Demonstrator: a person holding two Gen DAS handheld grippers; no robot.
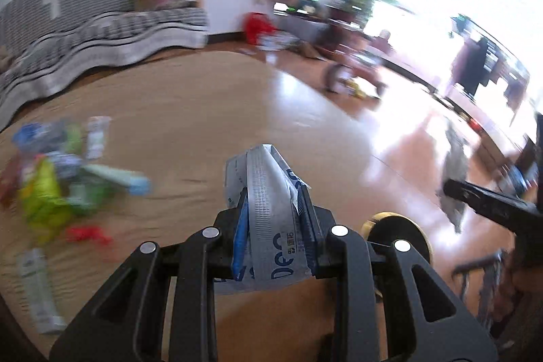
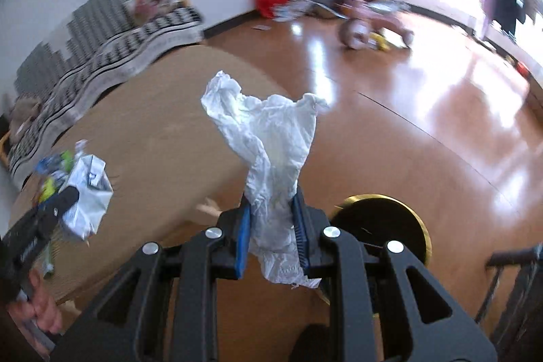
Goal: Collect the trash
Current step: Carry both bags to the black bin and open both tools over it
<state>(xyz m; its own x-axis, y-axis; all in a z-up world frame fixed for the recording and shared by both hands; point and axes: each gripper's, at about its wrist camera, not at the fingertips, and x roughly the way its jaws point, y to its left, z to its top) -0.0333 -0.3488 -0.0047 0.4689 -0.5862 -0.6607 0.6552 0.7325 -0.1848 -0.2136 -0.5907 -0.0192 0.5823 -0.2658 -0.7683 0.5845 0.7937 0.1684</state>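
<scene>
Trash fills both views. In the left wrist view a silver foil wrapper (image 1: 268, 209) with blue lettering and a ribbed seam strip stands at lower centre, folded to a peak at its top, clamped between the blue pads of the left gripper (image 1: 275, 209) — the fingers are clenched tight on it. At the left edge a blurred heap of litter (image 1: 61, 178) lies on the tan tabletop (image 1: 190, 111): green and yellow packets, a pale tube, a red scrap, a white sachet nearer the bottom. A striped sofa (image 1: 85, 36) runs across the upper left. At the right edge the right gripper (image 1: 488, 202) shows as a dark finger tip with something grey hanging blurred beside it; a round black, gold-rimmed opening (image 1: 397, 226) sits just right of the left gripper's frame.

In the right wrist view a crumpled white tissue (image 2: 268, 158) rises from lower centre up to mid-frame, wrinkled and flaring into two ragged lobes at the top, a tail hanging below the pads. The right gripper (image 2: 271, 226) grasps it at its narrow waist. At the lower left the left gripper (image 2: 64, 202) holds the same silver wrapper (image 2: 88, 195) — a hand (image 2: 40, 311) grips its handle below. The gold-rimmed opening (image 2: 383, 226) lies at lower right on the glossy wooden floor (image 2: 424, 111); a pink tricycle (image 2: 373, 22) stands at the top.
</scene>
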